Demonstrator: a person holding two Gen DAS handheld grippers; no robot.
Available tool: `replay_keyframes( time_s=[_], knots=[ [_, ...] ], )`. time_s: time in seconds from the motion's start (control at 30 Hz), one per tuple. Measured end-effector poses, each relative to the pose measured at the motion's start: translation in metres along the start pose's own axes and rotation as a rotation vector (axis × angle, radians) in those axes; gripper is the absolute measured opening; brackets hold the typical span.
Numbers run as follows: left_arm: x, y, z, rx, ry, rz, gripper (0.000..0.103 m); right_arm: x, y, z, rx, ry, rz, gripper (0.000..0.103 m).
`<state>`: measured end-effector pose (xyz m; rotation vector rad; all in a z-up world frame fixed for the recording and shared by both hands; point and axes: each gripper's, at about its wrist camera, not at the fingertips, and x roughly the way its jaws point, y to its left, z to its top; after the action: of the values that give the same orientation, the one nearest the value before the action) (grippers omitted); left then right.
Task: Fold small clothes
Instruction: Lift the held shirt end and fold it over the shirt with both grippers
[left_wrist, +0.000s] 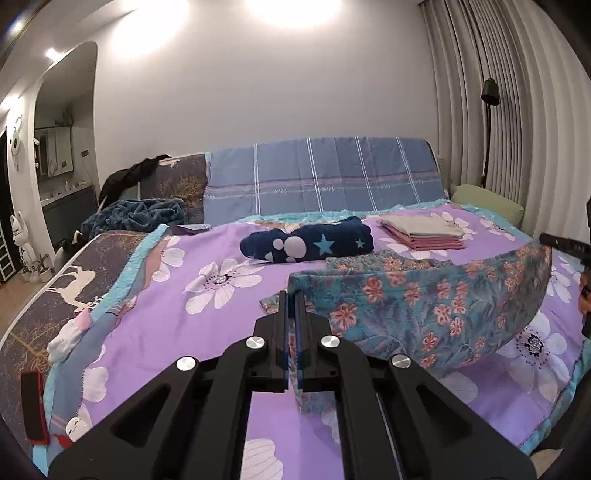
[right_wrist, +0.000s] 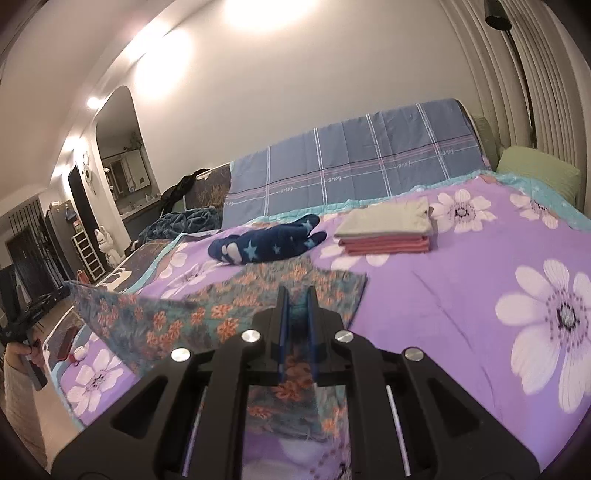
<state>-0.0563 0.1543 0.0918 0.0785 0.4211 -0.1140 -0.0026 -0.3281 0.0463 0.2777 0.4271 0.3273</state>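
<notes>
A teal floral garment with orange flowers hangs stretched between my two grippers above the purple flowered bedspread. My left gripper is shut on its left corner. My right gripper is shut on the other corner; the cloth runs left from it to the left gripper, and its far part lies on the bed. The right gripper's tip also shows at the right edge of the left wrist view.
A rolled navy star-patterned garment lies mid-bed. A folded stack, beige on pink, sits behind it to the right. A blue plaid cover drapes the headboard. A green pillow lies at the far right, a red phone and white socks at the left edge.
</notes>
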Motion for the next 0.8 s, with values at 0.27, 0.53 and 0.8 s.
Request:
replay_keyframes(
  time_s=[0.27,0.53,0.8],
  knots=[
    [0.064,-0.005,0.000,0.033,0.083,0.014,0.002,0.065,-0.001,0.023,-0.029,0.046,-0.050,0.009],
    [0.144,0.013,0.033,0.034,0.086,0.069,0.002,0.146,-0.015,0.064,-0.042,0.063,-0.109,0.009],
    [0.269,0.026,0.048,0.039,0.175,0.099,0.002,0.260,-0.044,0.081,-0.077,0.150,-0.207,0.009]
  ],
)
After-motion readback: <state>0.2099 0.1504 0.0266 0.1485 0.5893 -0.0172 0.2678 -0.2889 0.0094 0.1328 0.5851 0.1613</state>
